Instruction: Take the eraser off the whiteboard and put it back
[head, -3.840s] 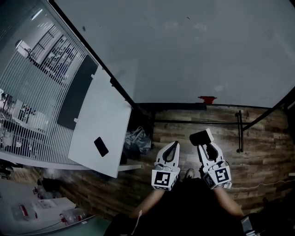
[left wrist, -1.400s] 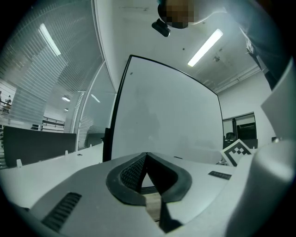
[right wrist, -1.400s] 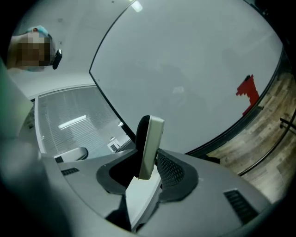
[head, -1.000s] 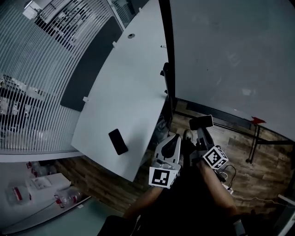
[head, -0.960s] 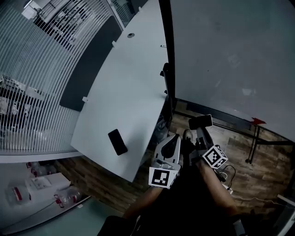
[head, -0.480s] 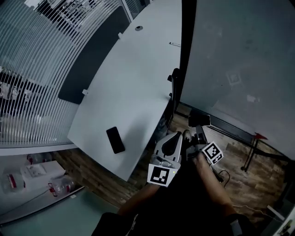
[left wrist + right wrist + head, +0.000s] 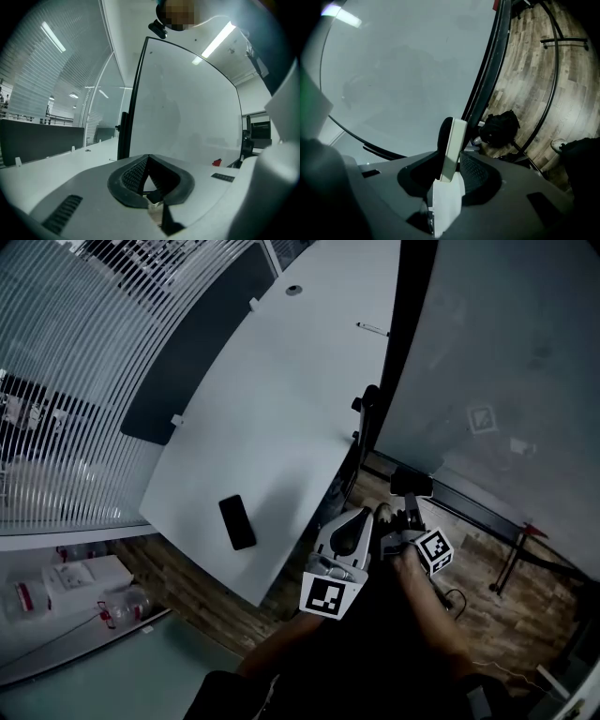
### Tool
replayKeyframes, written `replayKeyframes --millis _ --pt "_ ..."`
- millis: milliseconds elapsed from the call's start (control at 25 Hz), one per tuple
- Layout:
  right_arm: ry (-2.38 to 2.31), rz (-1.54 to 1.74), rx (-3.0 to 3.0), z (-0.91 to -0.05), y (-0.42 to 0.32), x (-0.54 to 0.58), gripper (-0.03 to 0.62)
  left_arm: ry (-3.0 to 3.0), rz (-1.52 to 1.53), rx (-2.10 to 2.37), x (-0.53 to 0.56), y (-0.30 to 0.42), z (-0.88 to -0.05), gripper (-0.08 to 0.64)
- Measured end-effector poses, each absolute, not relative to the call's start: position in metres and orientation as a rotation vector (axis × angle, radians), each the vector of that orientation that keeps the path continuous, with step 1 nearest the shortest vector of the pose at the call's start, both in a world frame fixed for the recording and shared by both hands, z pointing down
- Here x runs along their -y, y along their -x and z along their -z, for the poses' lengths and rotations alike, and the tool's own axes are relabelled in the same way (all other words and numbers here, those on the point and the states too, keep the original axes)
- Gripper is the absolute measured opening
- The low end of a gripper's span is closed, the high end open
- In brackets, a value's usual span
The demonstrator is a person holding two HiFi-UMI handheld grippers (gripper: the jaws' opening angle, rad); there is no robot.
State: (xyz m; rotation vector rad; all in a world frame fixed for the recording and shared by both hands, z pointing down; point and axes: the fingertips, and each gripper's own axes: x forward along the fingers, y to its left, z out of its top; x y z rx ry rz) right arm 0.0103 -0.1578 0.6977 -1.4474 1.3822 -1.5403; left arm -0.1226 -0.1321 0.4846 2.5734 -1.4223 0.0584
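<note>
The eraser [image 7: 454, 140] is standing on edge between the jaws of the right gripper [image 7: 410, 507], which is clamping its two flat sides at about half of its opening. The dark felt face is looking to the left and the pale back to the right. The eraser is off the whiteboard [image 7: 403, 65]. It is hanging over the wooden floor [image 7: 534, 70], near the dark lower frame of the board, so I judge that the putting back is not yet done.

The pads seem to be holding only the near part of the eraser, and a long part is sticking out beyond them. If this free end is hitting the frame, or is meeting the board at an angle, the eraser may be turning in the grip. It may then slip out and fall to the floor beside the black bag [image 7: 499, 126]. If the wrong face is going against the board, the eraser probably is not staying there after release.

The left gripper [image 7: 147, 161] has its jaws together and is holding nothing. It is just beside the right one, on its left, so a careless swing could be knocking the two together. The bench [image 7: 281, 399] with the phone [image 7: 237, 521] is farther left, well apart.
</note>
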Motion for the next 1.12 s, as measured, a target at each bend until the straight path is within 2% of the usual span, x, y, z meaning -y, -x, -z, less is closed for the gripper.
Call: replayKeyframes --millis 240,1120 --pt "1.395 1.565 -1.358 -0.702 -0.013 0.161 0.142 -2.579 -0.066 1.421 0.137 0.122 -0.483 0.006" --pt "1.347 1.615 -1.326 -0.712 -0.013 0.161 0.22 -2.59 -0.065 1.41 0.131 0.115 -0.481 0.006"
